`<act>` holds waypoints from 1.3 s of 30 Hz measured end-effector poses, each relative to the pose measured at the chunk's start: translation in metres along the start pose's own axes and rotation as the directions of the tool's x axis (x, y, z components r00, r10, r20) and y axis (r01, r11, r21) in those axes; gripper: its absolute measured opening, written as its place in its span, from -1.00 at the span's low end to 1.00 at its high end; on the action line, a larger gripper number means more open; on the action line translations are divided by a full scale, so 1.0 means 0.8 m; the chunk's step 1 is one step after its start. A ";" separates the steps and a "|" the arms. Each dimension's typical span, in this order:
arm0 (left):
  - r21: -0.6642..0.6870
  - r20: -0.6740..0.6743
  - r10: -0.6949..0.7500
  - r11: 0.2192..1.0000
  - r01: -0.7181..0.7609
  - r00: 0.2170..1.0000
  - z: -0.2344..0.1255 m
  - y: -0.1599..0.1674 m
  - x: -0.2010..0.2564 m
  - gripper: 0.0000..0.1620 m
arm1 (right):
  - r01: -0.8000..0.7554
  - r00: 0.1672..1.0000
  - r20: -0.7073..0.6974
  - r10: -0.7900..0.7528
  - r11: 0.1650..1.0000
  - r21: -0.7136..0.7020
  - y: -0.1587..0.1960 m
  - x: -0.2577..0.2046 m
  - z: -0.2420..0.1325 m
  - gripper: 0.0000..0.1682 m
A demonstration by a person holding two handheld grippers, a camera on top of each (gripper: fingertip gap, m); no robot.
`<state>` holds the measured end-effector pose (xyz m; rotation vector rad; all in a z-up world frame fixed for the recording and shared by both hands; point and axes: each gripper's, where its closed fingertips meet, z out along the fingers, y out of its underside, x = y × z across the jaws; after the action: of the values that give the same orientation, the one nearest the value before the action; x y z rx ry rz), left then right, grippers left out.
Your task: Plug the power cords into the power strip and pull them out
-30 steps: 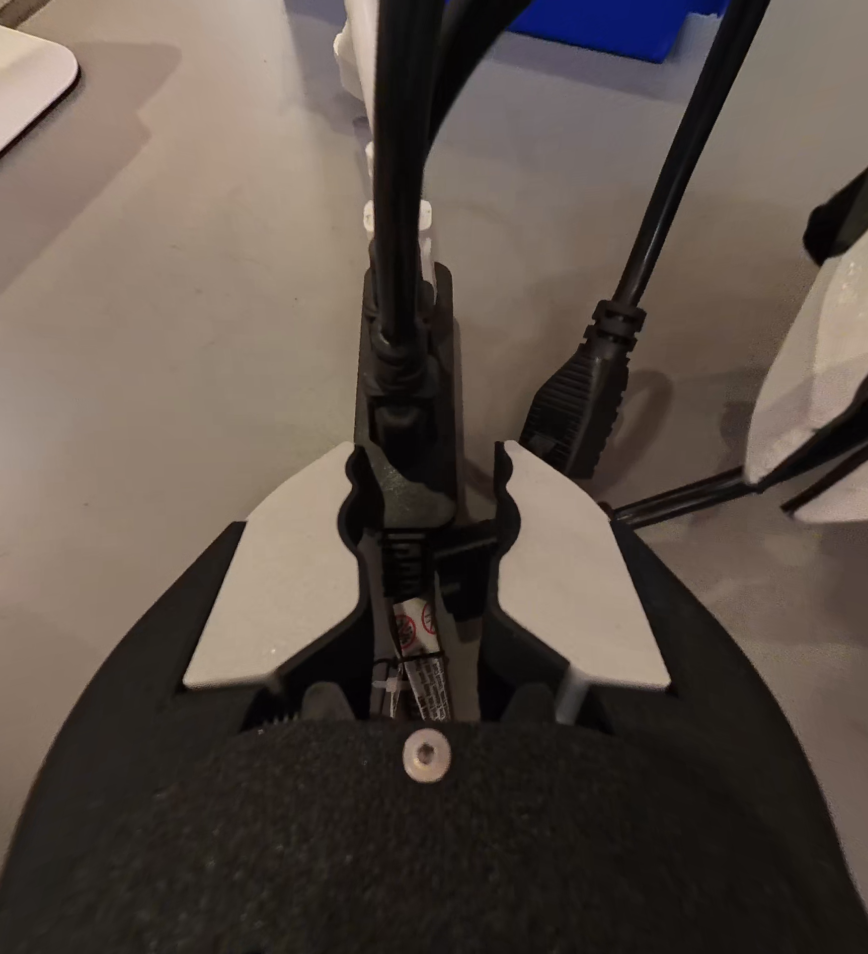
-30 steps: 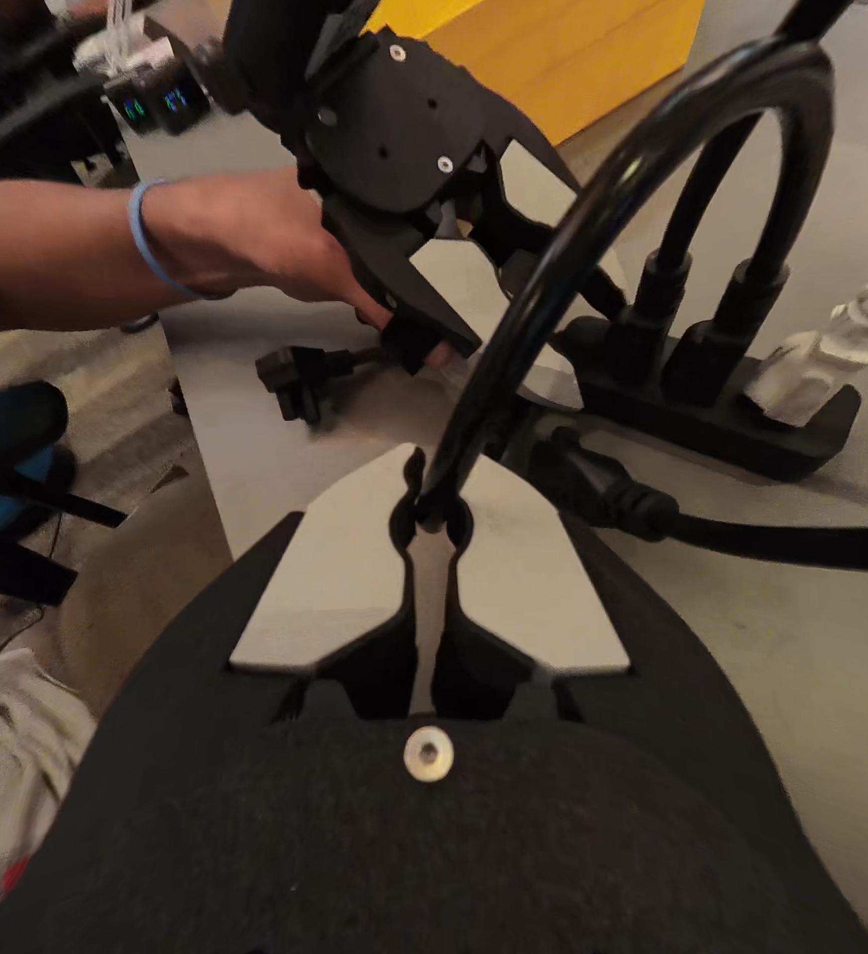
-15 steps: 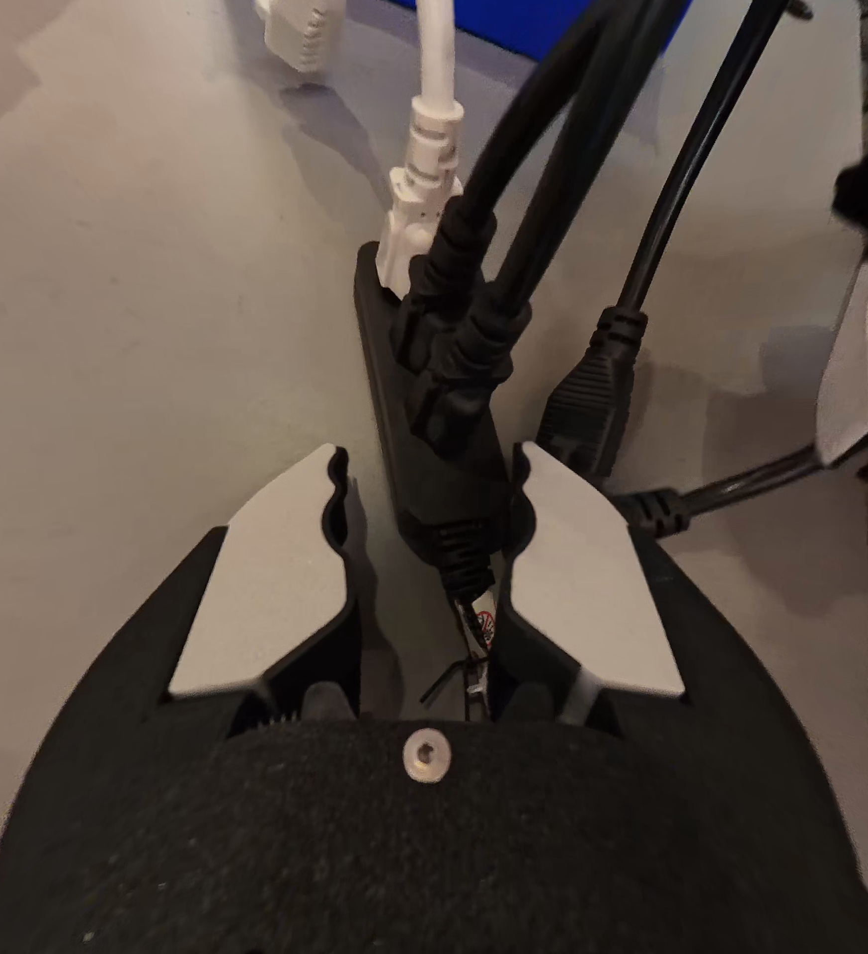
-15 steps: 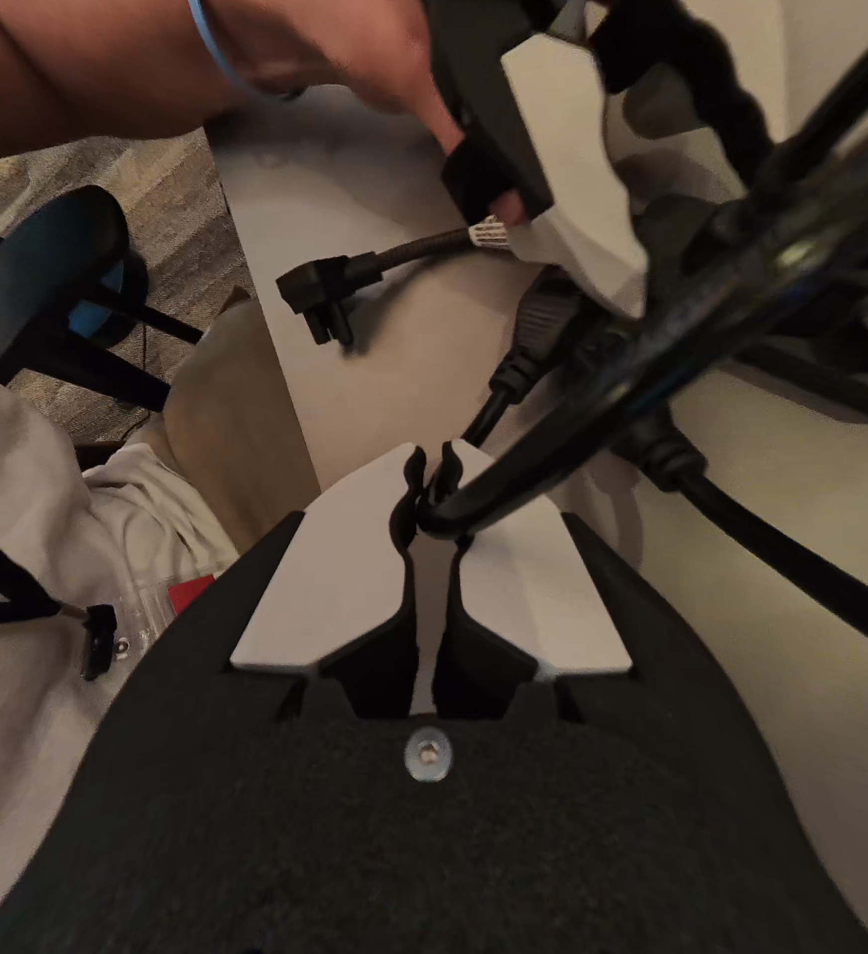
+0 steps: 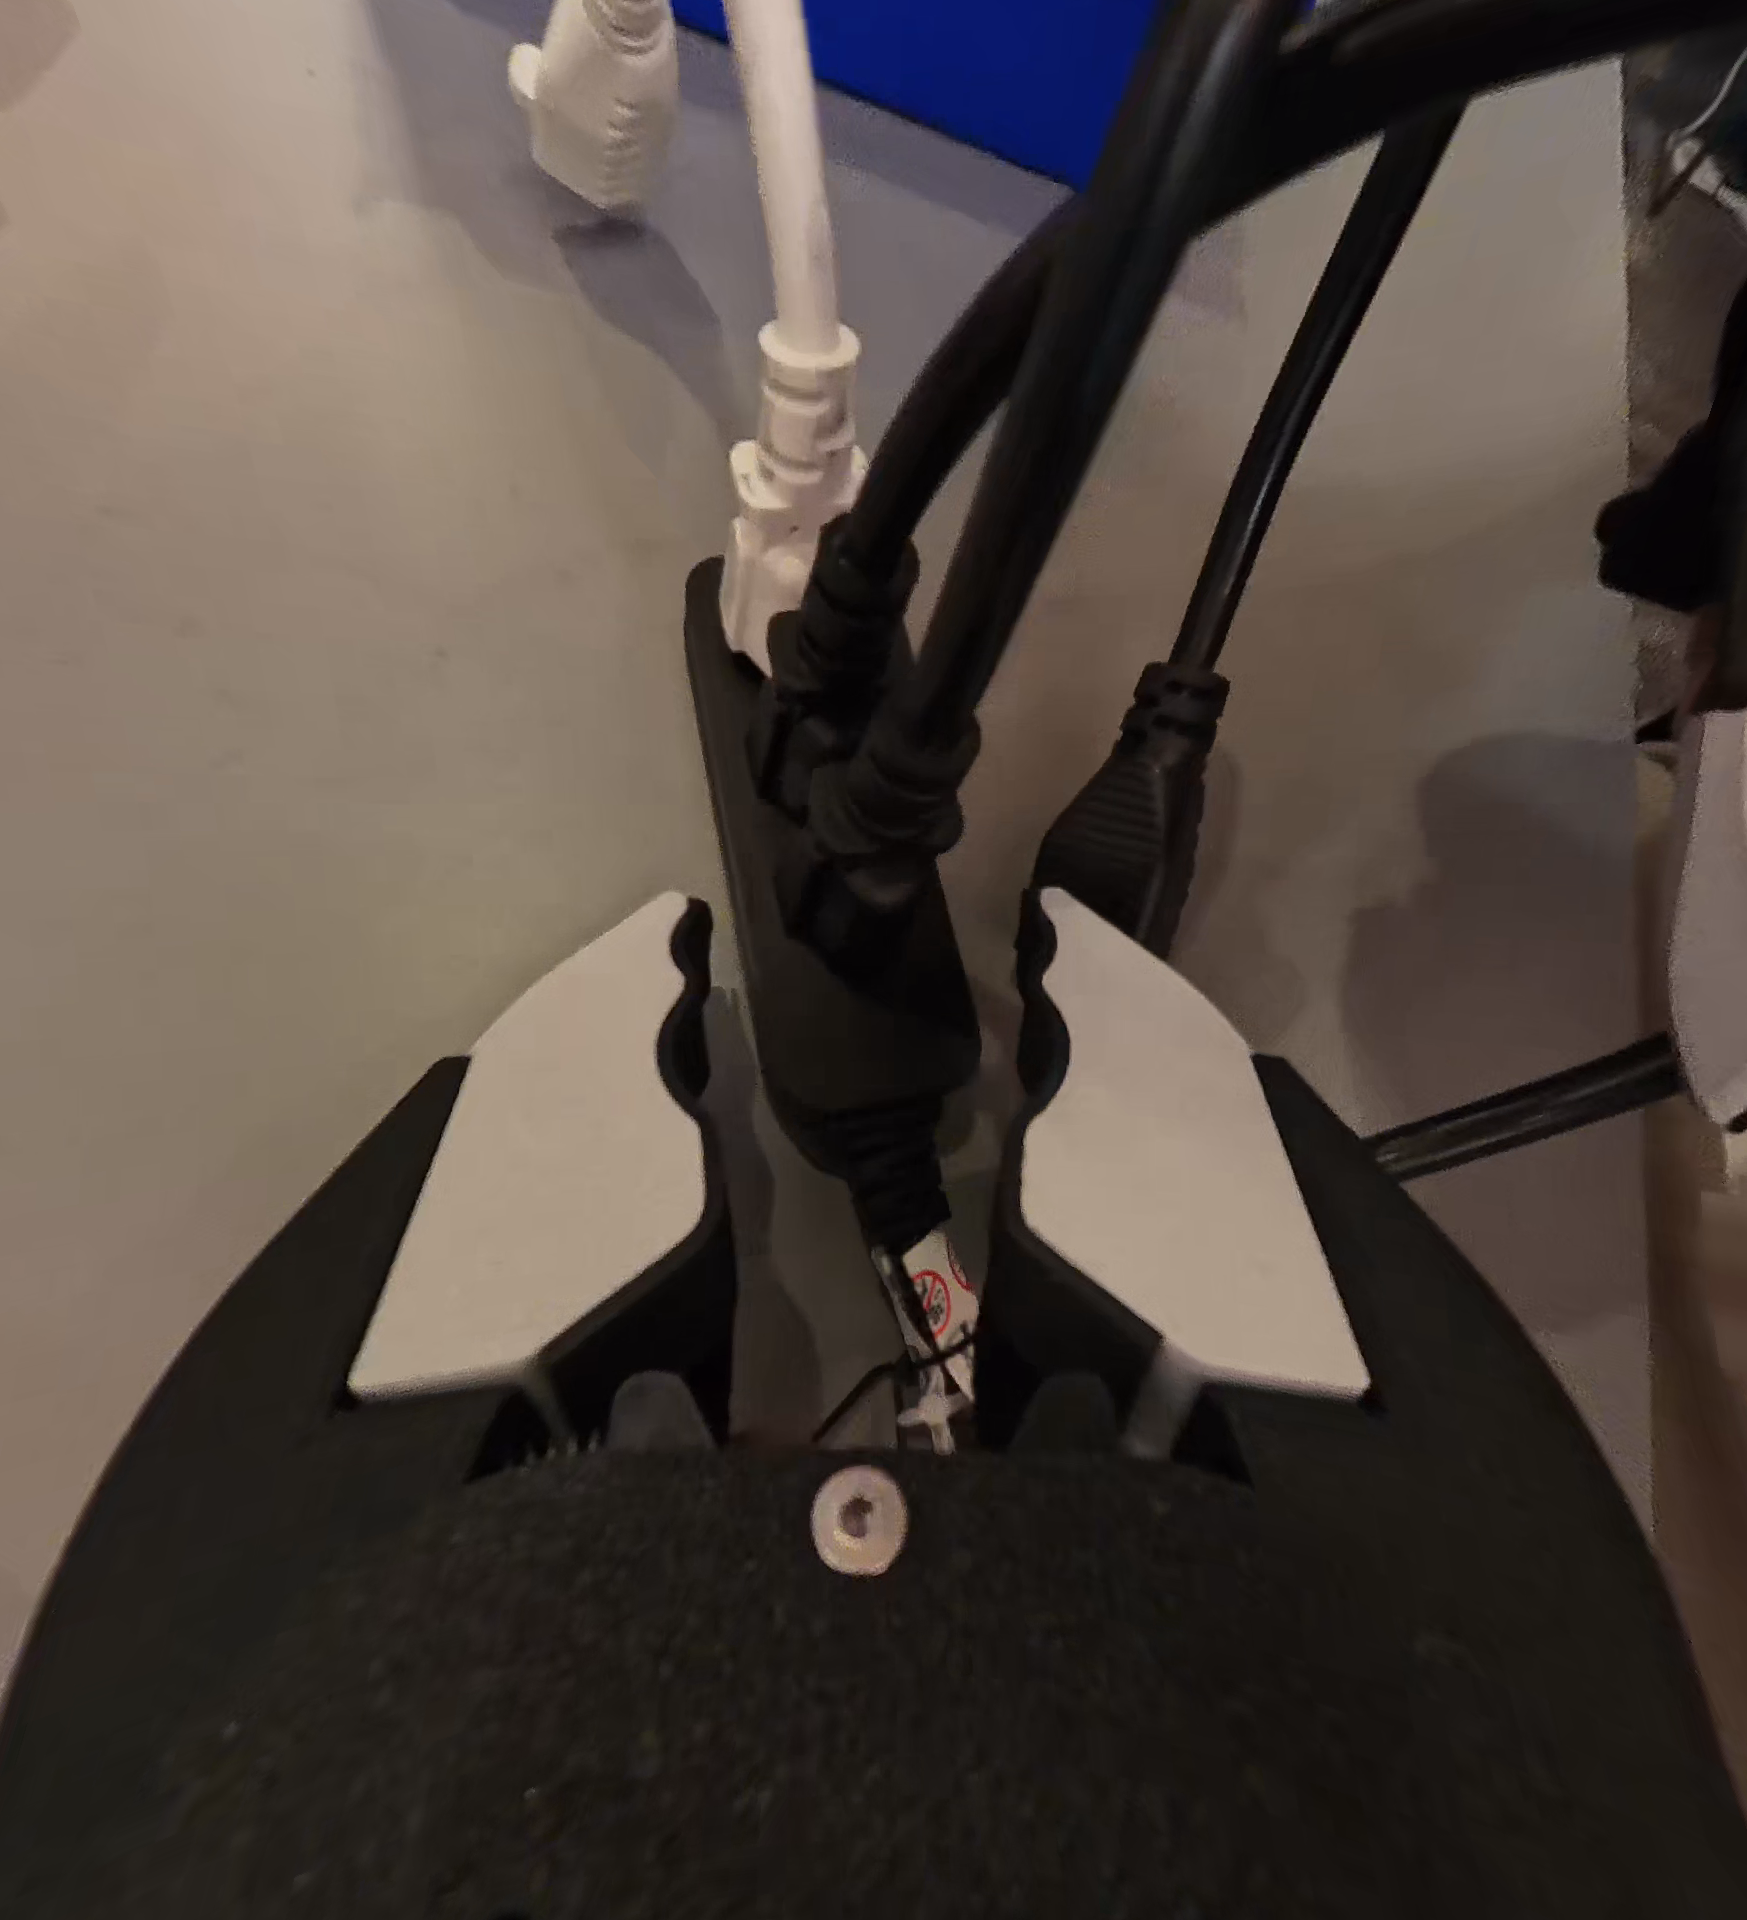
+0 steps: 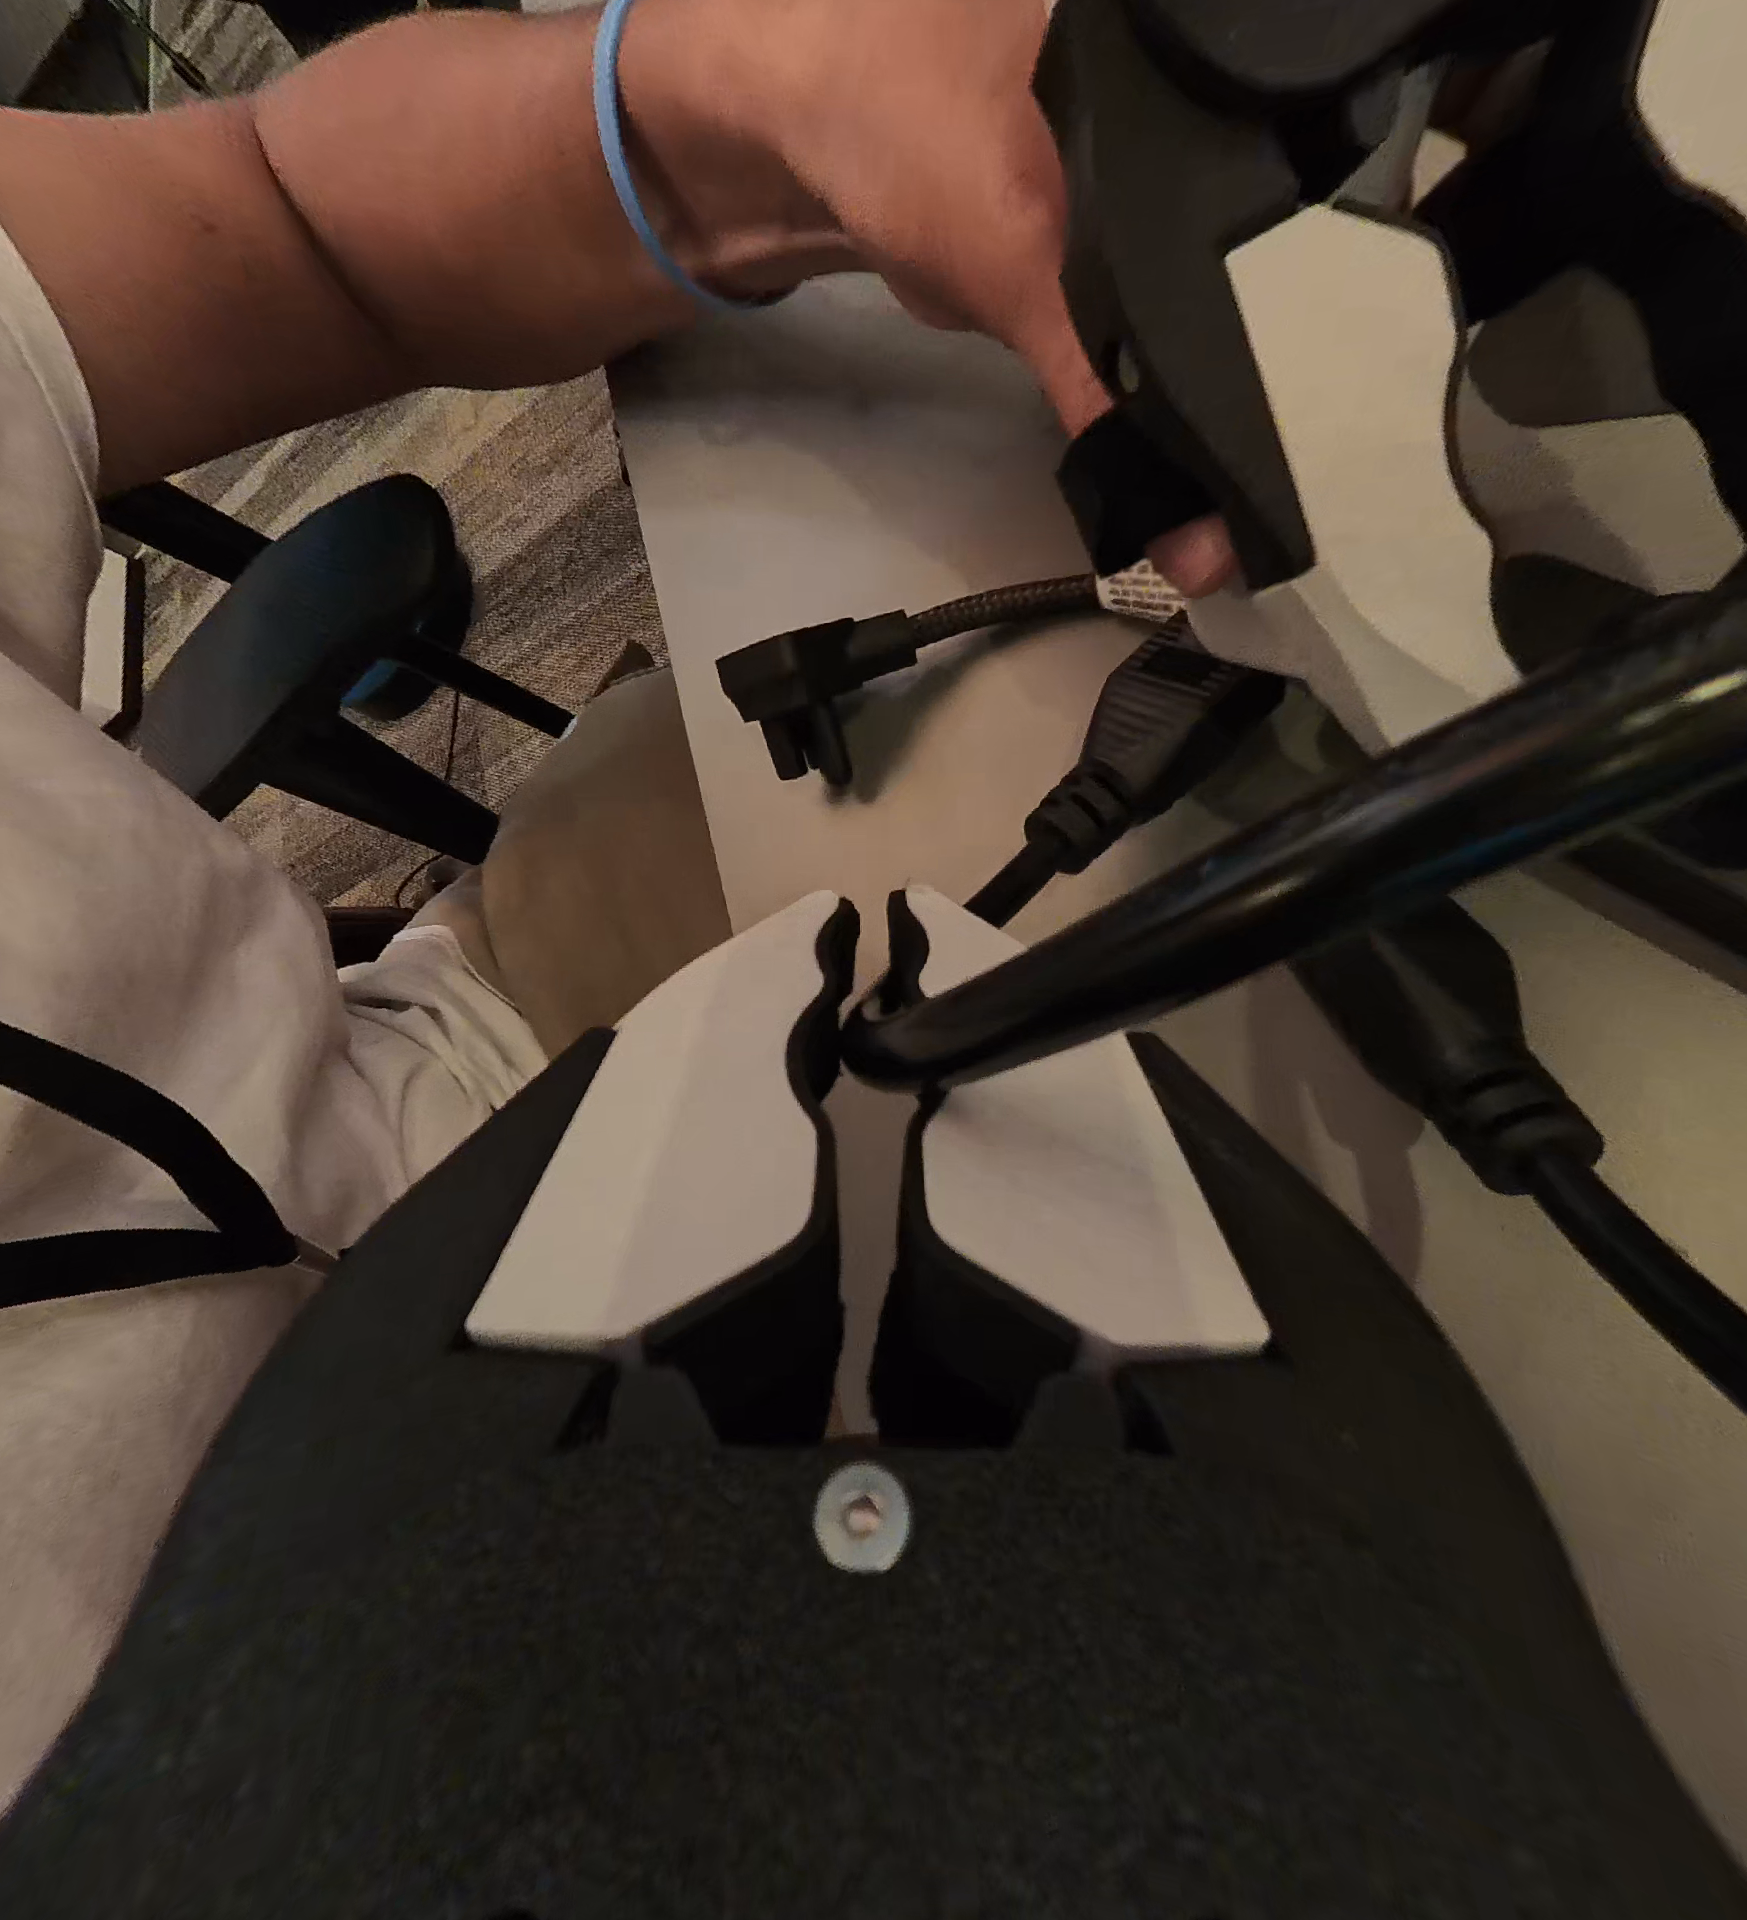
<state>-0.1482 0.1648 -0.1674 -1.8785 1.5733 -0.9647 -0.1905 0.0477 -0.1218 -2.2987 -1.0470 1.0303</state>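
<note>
In the left wrist view the black power strip (image 5: pixel 848 997) lies on the grey table and runs away from me. A white plug (image 5: pixel 791 509) and two black plugs (image 5: pixel 884 790) sit in it. My left gripper (image 5: pixel 864 914) is open; its fingers straddle the strip's near end with a gap on each side. In the right wrist view my right gripper (image 6: pixel 874 935) is shut on a black power cord (image 6: pixel 1316 862), clamped in the notch behind the tips. The cord arcs up to the right. The left gripper (image 6: pixel 1253 416) and the hand holding it show at the top.
A loose black cord connector (image 5: pixel 1129 821) lies right of the strip. A loose white plug (image 5: pixel 599 114) and a blue box (image 5: pixel 952 83) are at the back. The strip's own plug on its braided cord (image 6: pixel 796 686) lies near the table edge (image 6: pixel 682 727), with a chair base (image 6: pixel 329 623) beyond.
My left gripper has opened wider around the strip's near end and tilted. My right gripper, still holding the cord, has swung toward the table edge and the person.
</note>
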 end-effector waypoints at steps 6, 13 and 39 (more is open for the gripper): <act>-0.066 0.019 0.058 0.996 -0.057 0.998 0.001 0.009 0.007 -0.32 | -0.020 0.997 0.075 0.019 1.000 0.004 -0.008 -0.022 -0.008 -0.94; -0.091 0.090 0.160 0.984 -0.152 0.983 0.008 0.021 -0.002 -0.35 | -0.065 0.975 0.214 0.061 0.998 0.012 -0.015 -0.045 -0.029 -0.93; -0.099 0.110 0.217 0.973 -0.207 0.970 0.015 0.021 -0.041 -0.45 | 0.596 0.728 -0.060 -0.683 0.674 -0.436 -0.114 0.225 -0.140 -0.51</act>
<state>-0.1524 0.1926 -0.1942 -1.7458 1.7254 -0.6874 -0.0677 0.2375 -0.0751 -1.9564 -1.9116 0.2777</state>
